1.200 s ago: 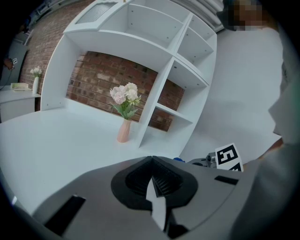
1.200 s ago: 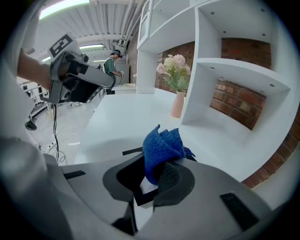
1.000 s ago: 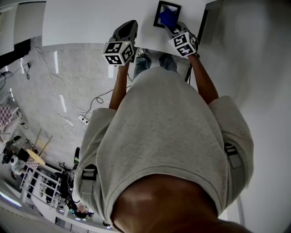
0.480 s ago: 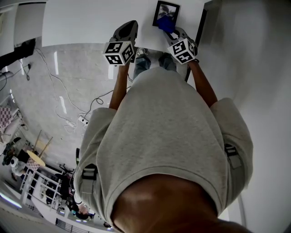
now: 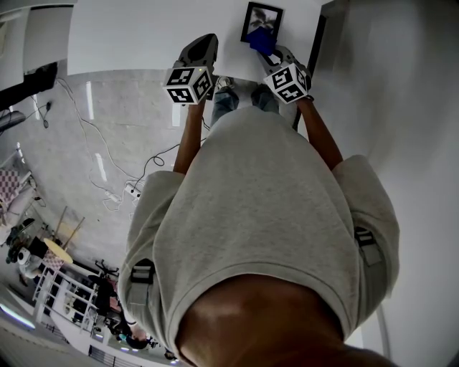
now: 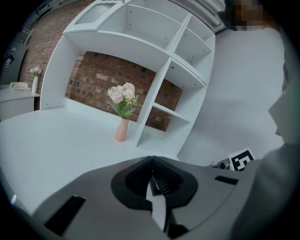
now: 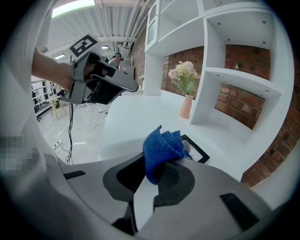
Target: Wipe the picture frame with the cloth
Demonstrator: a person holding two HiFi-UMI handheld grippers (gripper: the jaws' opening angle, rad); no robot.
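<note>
- The left gripper (image 5: 204, 44) hovers over the near edge of the white table (image 5: 136, 36), well left of the frame. Its own view shows its jaws pressed together with nothing between them.
- In the left gripper view, a pink vase of pale flowers (image 6: 122, 115) stands on the table just beside a white shelf unit (image 6: 161, 79) backed by brick.
- The right gripper (image 5: 271, 51) is clenched on a blue cloth (image 5: 262, 39), which bunches up out of the jaws in the right gripper view.
- The cloth lies over the near edge of the picture frame (image 5: 262, 16) in the head view. Whether it presses on the frame cannot be told.
- The picture frame, black-edged, lies flat on the table near its right end. In the right gripper view, one corner pokes out to the right of the cloth.
</note>
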